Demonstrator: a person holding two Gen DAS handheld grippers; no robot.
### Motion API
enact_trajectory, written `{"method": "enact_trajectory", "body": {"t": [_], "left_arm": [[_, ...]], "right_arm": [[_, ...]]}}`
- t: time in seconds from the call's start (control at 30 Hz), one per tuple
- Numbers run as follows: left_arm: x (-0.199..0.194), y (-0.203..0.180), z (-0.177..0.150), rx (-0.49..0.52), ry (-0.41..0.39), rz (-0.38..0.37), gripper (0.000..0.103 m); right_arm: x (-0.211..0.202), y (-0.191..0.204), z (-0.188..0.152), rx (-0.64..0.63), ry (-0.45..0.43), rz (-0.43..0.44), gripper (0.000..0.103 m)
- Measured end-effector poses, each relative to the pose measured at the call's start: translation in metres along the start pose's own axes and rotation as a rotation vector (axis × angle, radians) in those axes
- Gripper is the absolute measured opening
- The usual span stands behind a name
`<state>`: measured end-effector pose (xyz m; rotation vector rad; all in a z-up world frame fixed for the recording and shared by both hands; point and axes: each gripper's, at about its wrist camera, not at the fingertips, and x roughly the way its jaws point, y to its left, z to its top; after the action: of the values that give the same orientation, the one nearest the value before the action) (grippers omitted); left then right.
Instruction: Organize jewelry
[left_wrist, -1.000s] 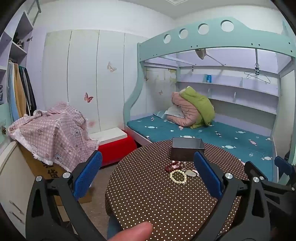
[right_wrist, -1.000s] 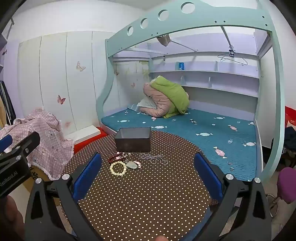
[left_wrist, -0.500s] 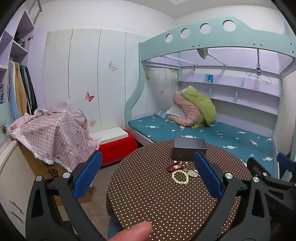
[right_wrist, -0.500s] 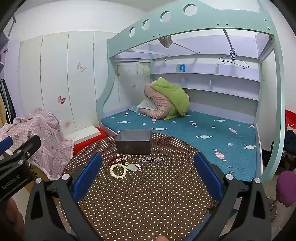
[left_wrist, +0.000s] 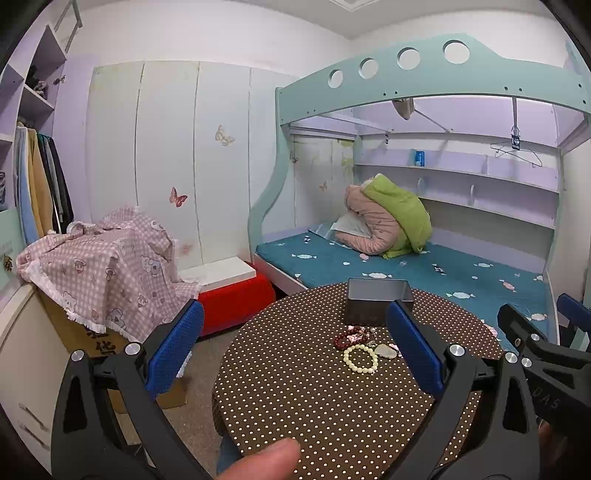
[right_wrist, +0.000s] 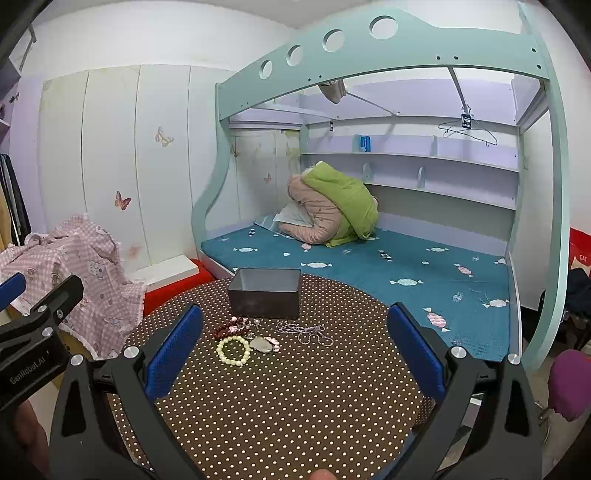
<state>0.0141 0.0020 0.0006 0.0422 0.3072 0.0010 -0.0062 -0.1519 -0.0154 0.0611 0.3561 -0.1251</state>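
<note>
A round table with a brown polka-dot cloth (right_wrist: 280, 413) holds a grey open box (right_wrist: 264, 298) at its far side. In front of the box lie a cream bead bracelet (right_wrist: 233, 350), a dark red bead bracelet (right_wrist: 226, 328), a pale stone pendant (right_wrist: 260, 344) and a silver-purple chain (right_wrist: 305, 331). The box (left_wrist: 376, 300) and the cream bracelet (left_wrist: 361, 358) also show in the left wrist view. My left gripper (left_wrist: 293, 350) is open and empty, well short of the jewelry. My right gripper (right_wrist: 293, 350) is open and empty above the table's near side.
A bunk bed with a teal mattress (right_wrist: 388, 266) stands behind the table. A red and white bench (left_wrist: 229, 291) and a box draped in pink checked cloth (left_wrist: 99, 266) stand at the left. A purple stool (right_wrist: 569, 384) is at the right.
Both grippers have drifted slightly, so the table and jewelry sit a little differently in view. Both stay open and empty.
</note>
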Motion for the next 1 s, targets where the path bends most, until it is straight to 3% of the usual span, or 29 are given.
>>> {"method": "enact_trajectory", "body": {"t": [0.27,0.57,1.0], "left_arm": [[0.028,-0.011,-0.001,0.006,0.025,-0.022,0.098],[0.106,-0.034,-0.028,0.026,0.198,-0.027,0.098],[0.226,-0.049,-0.081,0.038,0.441,-0.029,0.098]], "right_arm": [[0.020,-0.011,0.009,-0.030,0.008,-0.031,0.096],[0.077,-0.043,-0.005,-0.012,0.156,-0.033,0.096],[0.155,-0.053,-0.027,-0.002,0.350,0.026,0.096]]}}
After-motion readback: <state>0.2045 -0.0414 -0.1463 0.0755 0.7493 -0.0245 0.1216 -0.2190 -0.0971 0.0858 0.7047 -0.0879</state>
